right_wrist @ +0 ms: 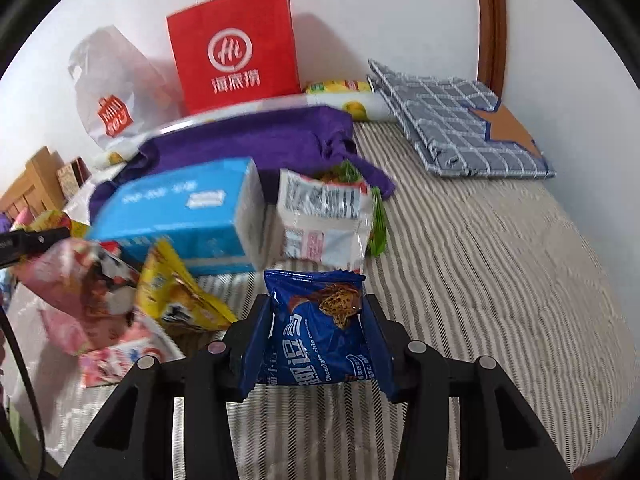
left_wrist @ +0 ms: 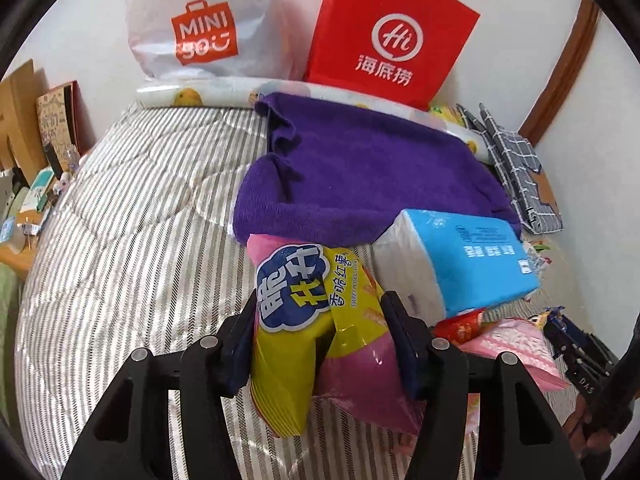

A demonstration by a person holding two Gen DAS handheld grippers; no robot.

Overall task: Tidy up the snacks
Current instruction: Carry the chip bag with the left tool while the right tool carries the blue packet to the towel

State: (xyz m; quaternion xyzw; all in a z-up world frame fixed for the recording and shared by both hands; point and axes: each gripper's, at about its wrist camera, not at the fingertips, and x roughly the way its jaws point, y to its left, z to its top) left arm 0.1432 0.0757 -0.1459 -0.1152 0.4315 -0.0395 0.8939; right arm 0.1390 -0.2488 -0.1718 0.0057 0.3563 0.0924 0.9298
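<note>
1. Our left gripper has its fingers clamped on a crinkly pink-and-yellow sweet-potato chip bag, held above the striped quilted bed; squeezing may crush the chips.
2. Our right gripper clamps a glossy blue chocolate-chip cookie packet above the bed; the slick foil might slip.

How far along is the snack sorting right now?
Nothing looks sorted yet. In hand: the left gripper pinches a yellow-pink sweet potato chip bag, and the right gripper holds a blue cookie packet. Left: loose snacks beside the blue tissue pack, including a yellow packet and a white packet.
</note>
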